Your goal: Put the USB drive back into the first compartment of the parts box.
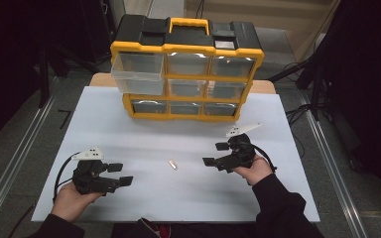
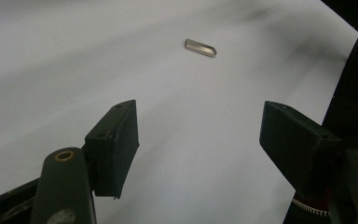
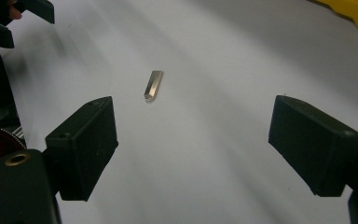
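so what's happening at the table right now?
A person holds a gripper in each hand over the white table. The left gripper and right gripper are both open, flanking a small metal piece lying flat between them, untouched. Behind stands a yellow-and-black drawer organizer, its top-left clear drawer pulled out.

A small silver-grey metal piece (image 1: 172, 164) lay on the plain white table sheet (image 1: 178, 193), the left gripper (image 1: 120, 174) and right gripper (image 1: 216, 154) were black with pale grey top plates, and the drawer cabinet (image 1: 186, 69) was yellow and black with clear drawers.
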